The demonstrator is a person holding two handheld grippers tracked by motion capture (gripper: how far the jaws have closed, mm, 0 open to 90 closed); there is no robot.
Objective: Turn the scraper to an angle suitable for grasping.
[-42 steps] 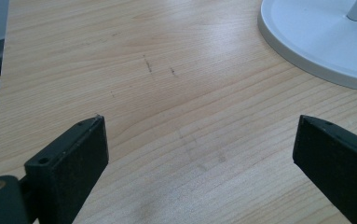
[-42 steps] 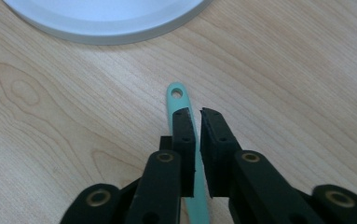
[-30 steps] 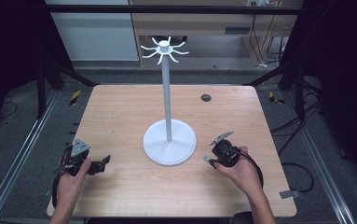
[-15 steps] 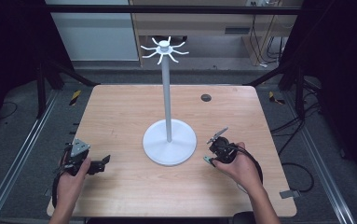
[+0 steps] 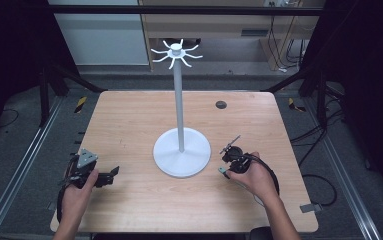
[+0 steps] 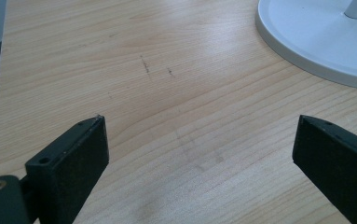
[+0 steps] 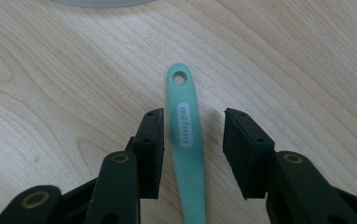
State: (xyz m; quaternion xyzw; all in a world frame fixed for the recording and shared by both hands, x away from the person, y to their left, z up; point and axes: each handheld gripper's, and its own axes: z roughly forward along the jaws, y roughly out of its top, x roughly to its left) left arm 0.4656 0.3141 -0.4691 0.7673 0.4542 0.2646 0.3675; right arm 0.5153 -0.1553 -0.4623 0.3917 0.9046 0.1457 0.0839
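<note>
Right gripper (image 7: 192, 140), just right of the white stand (image 5: 181, 152), is straddling a teal handle (image 7: 186, 140), jaws parted, likely lining up a pinch. Left gripper (image 6: 199, 154) is idling well left of the stand, jaws spread wide, empty.

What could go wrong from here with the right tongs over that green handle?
1. The right tongs straddle the thin teal handle lying flat on the table; closing may pinch the wood or let it slip out.
2. The white stand's base sits close by; a swing on lifting could knock it.

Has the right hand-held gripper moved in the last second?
Yes. The right hand-held gripper has crept left, closing on the white stand's base, its open jaws straddling a teal handle.
</note>
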